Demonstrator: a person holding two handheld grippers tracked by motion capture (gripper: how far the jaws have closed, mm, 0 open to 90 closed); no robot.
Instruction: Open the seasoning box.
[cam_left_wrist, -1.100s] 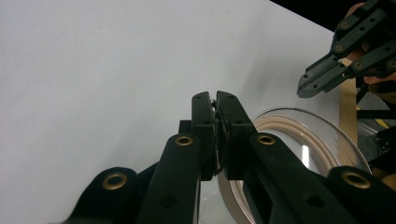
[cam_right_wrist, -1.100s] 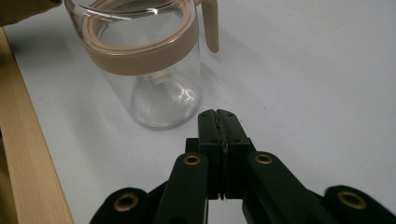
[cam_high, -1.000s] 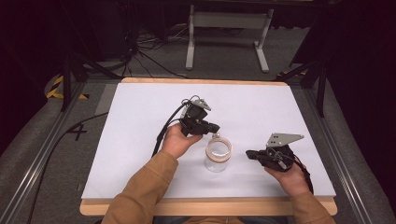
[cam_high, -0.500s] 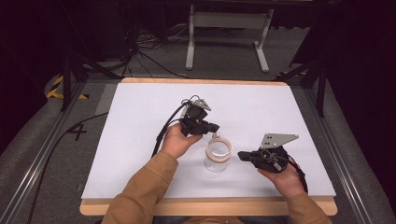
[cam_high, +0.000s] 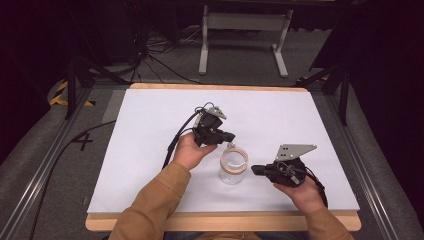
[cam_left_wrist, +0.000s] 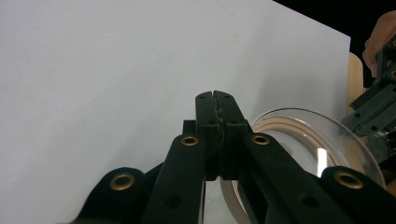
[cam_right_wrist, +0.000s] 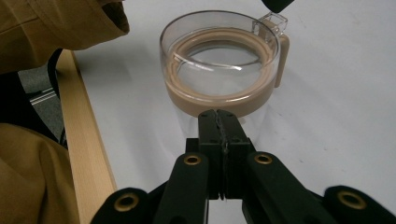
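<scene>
A clear plastic cup (cam_high: 233, 165) with a tan ring under its rim stands upright on the white table sheet (cam_high: 150, 150), near the front. My left gripper (cam_high: 230, 136) sits just behind the cup, its jaws shut with nothing between them, the tips close to the cup's tan side tab (cam_high: 231, 146). In the left gripper view the closed gripper (cam_left_wrist: 215, 95) overlaps the cup's rim (cam_left_wrist: 308, 140). To the cup's right lies my right gripper (cam_high: 254, 170), pointing at it. The right gripper view has this gripper (cam_right_wrist: 217, 114) shut and empty, a short gap from the cup (cam_right_wrist: 224, 70).
The table's wooden front edge (cam_high: 225, 221) runs under the person's tan sleeves (cam_high: 150, 205). A black cable (cam_high: 172, 145) trails from the left gripper across the sheet. A metal stand (cam_high: 245, 30) is on the floor behind the table.
My right gripper has moved left across the sheet, closing in on the cup. The left gripper and the cup have stayed where they were.
</scene>
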